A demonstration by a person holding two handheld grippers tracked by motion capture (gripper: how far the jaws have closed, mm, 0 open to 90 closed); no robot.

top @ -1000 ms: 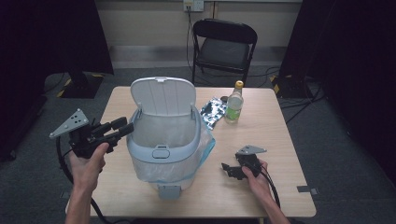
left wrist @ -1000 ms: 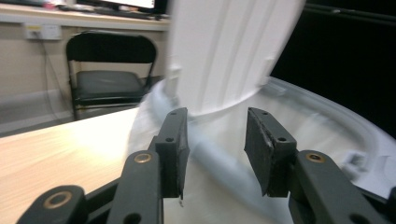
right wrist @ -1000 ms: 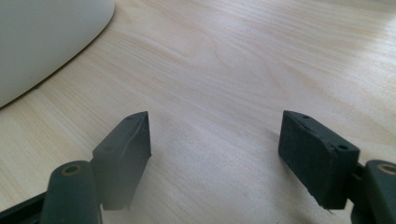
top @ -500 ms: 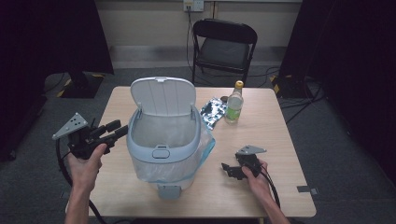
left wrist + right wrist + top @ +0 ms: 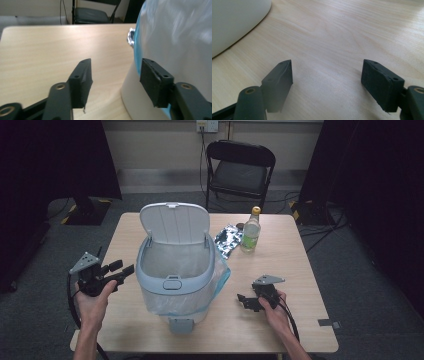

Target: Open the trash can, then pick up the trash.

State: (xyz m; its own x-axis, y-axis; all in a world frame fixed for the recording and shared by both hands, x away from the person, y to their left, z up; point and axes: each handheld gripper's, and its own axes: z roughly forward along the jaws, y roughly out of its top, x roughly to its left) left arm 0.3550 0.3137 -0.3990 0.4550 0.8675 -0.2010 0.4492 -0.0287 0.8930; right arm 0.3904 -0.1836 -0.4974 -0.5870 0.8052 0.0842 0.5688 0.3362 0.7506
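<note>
1. The left gripper point(image 5: 120, 270) is hanging out by the left edge of the tabletop point(image 5: 300, 270), just beside the bin point(image 5: 175, 270). Its jaws have just been opening and are sitting apart now with nothing between them; one pad point(image 5: 152, 80) is right up against the bin's side, can't tell if it's touching.
2. The bin is standing near the front edge, a bit left of the middle, lid point(image 5: 173, 222) flipped up and a clear bag with blue trim point(image 5: 220, 277) lining it and spilling over the right side.
3. The right gripper point(image 5: 243, 301) is resting low at the front right part of the tabletop, jaws spread wide, gripping nothing, just bare wood between them.
4. Toward the back edge a bottle point(image 5: 250, 230) is standing upright, with a crumpled foil wrapper point(image 5: 227, 240) lying just beside it.
</note>
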